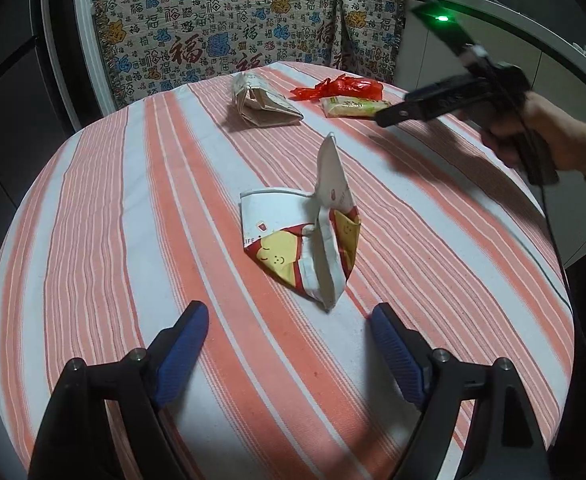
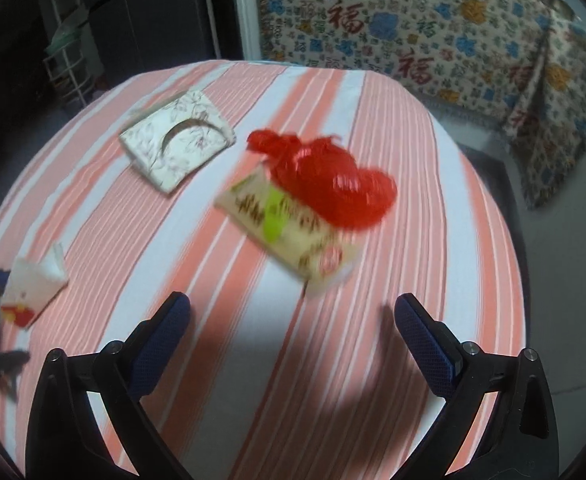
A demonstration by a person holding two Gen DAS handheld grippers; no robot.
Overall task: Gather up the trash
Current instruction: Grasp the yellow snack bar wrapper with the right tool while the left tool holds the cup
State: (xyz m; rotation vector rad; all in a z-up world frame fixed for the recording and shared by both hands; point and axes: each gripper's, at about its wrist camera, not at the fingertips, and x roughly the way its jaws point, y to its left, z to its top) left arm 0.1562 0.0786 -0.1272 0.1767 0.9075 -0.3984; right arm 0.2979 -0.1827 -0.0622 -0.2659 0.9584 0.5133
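Four trash pieces: lie on the striped counter, none of them held.
Crushed cup: a flattened paper cup with red and yellow print lies mid-counter, just ahead of the left gripper; one torn flap stands upright.
Left jaws: spread wide, empty, blue pads on either side of the cup's near tip without touching it.
Folded carton: a flattened floral paper box lies farther back, apart from the cup.
Red bag: a crumpled red plastic bag rests against and partly over a cream snack wrapper at the far side.
Right gripper: hovers near the wrapper, jaws open and empty; this view is motion-blurred.
Backdrop: a patterned cloth hangs behind the counter.
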